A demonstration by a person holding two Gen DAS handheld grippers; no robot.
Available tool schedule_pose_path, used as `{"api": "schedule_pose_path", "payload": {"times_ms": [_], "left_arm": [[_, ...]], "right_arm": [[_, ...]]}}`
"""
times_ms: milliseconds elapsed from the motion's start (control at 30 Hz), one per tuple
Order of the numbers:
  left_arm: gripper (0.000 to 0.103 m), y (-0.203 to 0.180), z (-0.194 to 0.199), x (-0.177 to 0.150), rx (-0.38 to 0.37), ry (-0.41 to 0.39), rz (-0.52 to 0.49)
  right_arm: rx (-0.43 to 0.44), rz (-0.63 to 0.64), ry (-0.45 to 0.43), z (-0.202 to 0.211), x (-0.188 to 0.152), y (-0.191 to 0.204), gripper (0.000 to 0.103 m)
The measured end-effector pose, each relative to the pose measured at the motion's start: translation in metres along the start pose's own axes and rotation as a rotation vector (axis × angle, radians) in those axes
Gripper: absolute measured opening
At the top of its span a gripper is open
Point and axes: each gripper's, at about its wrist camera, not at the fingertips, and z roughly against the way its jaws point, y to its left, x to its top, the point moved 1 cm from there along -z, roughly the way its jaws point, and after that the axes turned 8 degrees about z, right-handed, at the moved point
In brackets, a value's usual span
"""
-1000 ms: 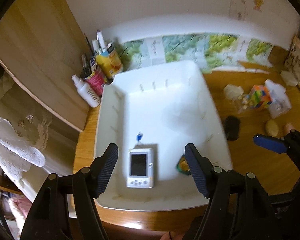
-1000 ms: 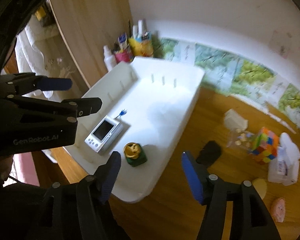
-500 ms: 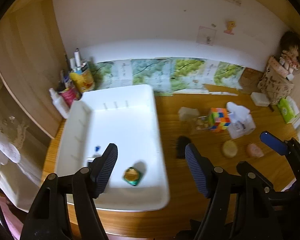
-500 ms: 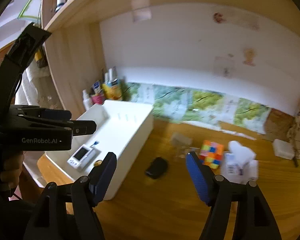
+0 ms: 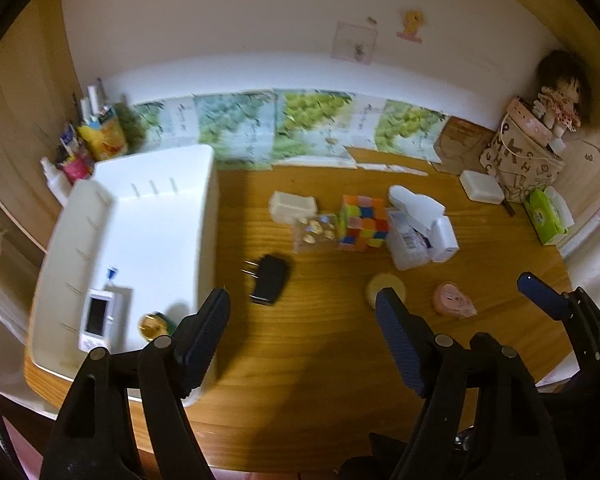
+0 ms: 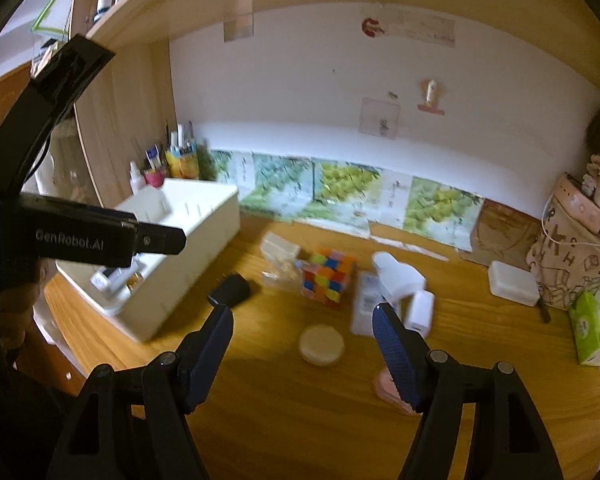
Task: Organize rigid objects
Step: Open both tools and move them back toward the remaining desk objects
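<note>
Both my sets of fingers are parted and carry nothing: the left gripper point(image 5: 302, 324) has just been widening and the right gripper point(image 6: 302, 338) did too, with only bare bench point(image 5: 320, 360) showing between each pair.

Nearest to me, still loose on the wood, are a pale round puck point(image 6: 322, 345) and a pink piece point(image 5: 454, 300) (too blurred to name). A little farther lies the black plug adapter point(image 5: 269, 284), just beside the white bin point(image 5: 208, 216). Beyond it sit the colour cube point(image 5: 362, 222), a clear packet point(image 5: 314, 232) touching its side, a small white box point(image 5: 292, 206) and an open white carton point(image 5: 420, 228).

Inside the bin I count a white handheld device point(image 5: 97, 318), a green jar with a gold cap point(image 5: 154, 326) and a tiny blue bit point(image 5: 111, 273). So I judge the job well short of halfway: three things in, about seven out.

A second ago my left camera looked straight down into the bin; now both views have swung right, over the loose things, and the bin sits off to the left.
</note>
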Motion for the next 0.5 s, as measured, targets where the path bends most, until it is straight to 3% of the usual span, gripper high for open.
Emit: {"api": "schedule_pose_path", "payload": {"times_ms": [233,500], "left_arm": [[0.083,-0.029,-0.030,-0.011,-0.001,0.099,0.042],[0.083,-0.056,-0.074,-0.017,-0.004,0.243,0.113]], "right_arm": [[-0.009,0.064,0.083,-0.009,-0.025,-0.033,0.076],[0.047,0.132,0.188,-0.030,-0.046,-0.063,0.080]]}}
